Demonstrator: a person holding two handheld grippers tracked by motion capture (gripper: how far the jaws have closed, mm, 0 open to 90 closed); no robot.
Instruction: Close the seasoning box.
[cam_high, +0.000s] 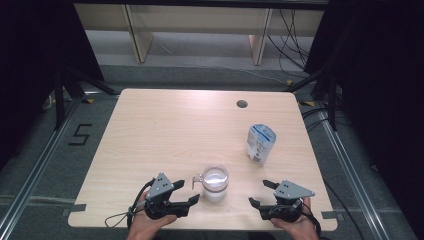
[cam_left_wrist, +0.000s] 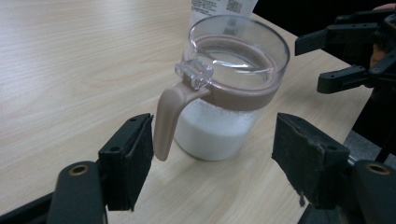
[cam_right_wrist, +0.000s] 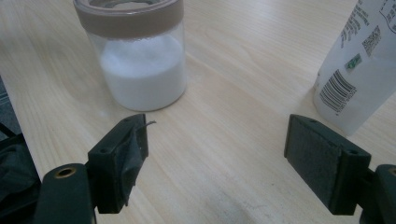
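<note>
In the high view, a light wooden desk (cam_high: 165, 130) takes up the middle of the frame, and a clear jug (cam_high: 215, 183) with a brown collar and handle stands upright near its lower edge, a little right of centre, holding white powder. The left gripper (cam_high: 188, 192) sits at the lower left of the jug, held in a hand (cam_high: 147, 226) that comes in from the bottom; its jaws stand apart and point toward the jug's handle without gripping it. The right gripper (cam_high: 262, 192) lies at the lower right, its jaws also spread, with bare desk between them. A white and blue pouch (cam_high: 260, 144) stands upright toward the right of the frame, above the right gripper and apart from the jug. In the left gripper view, the jug (cam_left_wrist: 224, 88) fills the centre, its handle hanging down on the left side just beside the left pad; the jaws are wide open and neither pad presses on it. The right gripper (cam_left_wrist: 322, 63) shows at the upper right of that frame, open. In the right gripper view, the jug (cam_right_wrist: 137, 56) stands at the upper left and the pouch (cam_right_wrist: 359, 70) at the upper right, both beyond the black pads; the jaws are open on empty desk (cam_right_wrist: 224, 154).
</note>
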